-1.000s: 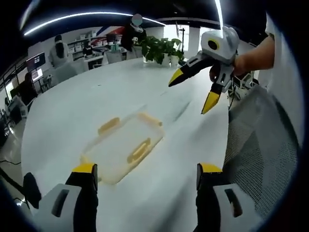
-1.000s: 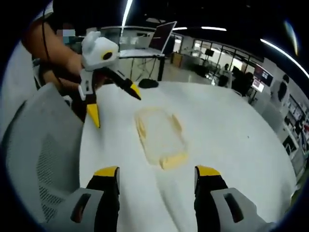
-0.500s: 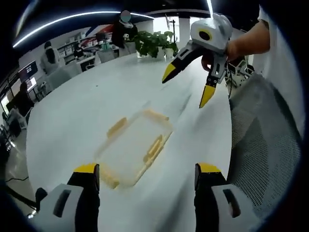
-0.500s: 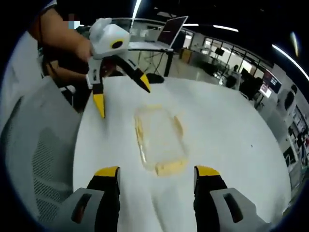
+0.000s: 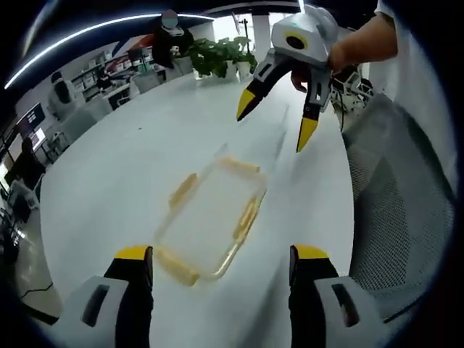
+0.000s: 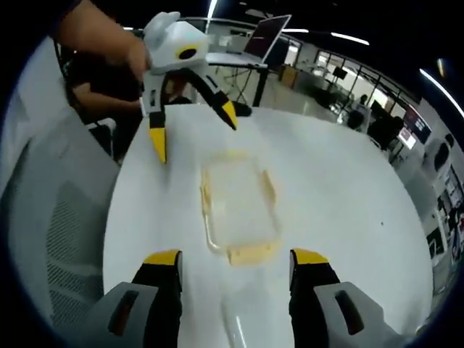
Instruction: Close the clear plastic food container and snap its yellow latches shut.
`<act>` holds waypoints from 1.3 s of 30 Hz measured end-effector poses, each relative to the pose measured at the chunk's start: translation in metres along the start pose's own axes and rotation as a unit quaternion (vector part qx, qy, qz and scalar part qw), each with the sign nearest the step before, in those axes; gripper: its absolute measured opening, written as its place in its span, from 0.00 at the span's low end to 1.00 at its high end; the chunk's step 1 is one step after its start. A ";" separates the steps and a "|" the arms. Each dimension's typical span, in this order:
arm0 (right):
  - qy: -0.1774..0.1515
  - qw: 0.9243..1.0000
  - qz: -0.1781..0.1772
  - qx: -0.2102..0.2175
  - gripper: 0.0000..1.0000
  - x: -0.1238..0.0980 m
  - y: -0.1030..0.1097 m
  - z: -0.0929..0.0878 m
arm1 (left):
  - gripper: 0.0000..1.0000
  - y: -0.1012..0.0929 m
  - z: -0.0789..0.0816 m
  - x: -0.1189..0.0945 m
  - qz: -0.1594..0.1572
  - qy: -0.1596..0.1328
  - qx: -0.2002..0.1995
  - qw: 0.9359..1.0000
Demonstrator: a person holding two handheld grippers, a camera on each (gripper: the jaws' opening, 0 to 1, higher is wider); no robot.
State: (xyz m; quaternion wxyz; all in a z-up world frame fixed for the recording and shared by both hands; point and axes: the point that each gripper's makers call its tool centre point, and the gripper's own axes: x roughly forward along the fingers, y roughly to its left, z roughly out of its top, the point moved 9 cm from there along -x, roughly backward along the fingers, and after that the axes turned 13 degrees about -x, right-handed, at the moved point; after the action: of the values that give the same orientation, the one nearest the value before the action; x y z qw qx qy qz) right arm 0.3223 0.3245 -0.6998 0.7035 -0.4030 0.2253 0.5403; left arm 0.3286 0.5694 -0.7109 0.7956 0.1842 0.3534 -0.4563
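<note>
A clear plastic food container (image 5: 210,217) with yellow latches (image 5: 248,215) lies flat on the white table, ahead of my left gripper (image 5: 217,272), whose jaws stand wide apart with nothing between them. The right gripper (image 5: 274,122) hangs open in the air beyond the container's far end. In the right gripper view the same container (image 6: 238,210) sits just ahead of my open right gripper (image 6: 230,268), and the left gripper (image 6: 194,129) hovers open above its far end, held by a hand.
A grey mesh chair (image 5: 395,210) stands close at the table's edge, also seen as the chair (image 6: 54,239). Potted plants (image 5: 217,54) sit at the table's far side. A laptop (image 6: 264,36) rests on a stand beyond the table. People sit in the background.
Both views have moved closer to the container, which now appears larger and more centred. Each gripper has come nearer over the container's ends; both stay open.
</note>
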 end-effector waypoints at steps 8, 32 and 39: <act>0.011 1.000 0.013 -0.017 0.58 0.007 -0.010 0.003 | 0.76 0.011 0.003 0.004 -0.004 0.018 0.026 0.999; 0.058 0.996 0.061 -0.032 0.57 0.033 -0.023 0.004 | 0.74 0.040 0.000 0.018 -0.027 0.089 0.097 0.991; 0.079 0.994 0.074 -0.035 0.57 0.042 -0.029 0.004 | 0.71 0.049 -0.003 0.025 -0.040 0.126 0.116 0.984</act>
State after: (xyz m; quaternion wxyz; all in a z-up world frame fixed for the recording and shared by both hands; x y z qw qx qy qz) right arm 0.3624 0.3490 -0.7194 0.6272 -0.4510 0.2899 0.5650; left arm 0.3778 0.5821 -0.7328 0.6990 0.3168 0.4025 -0.4990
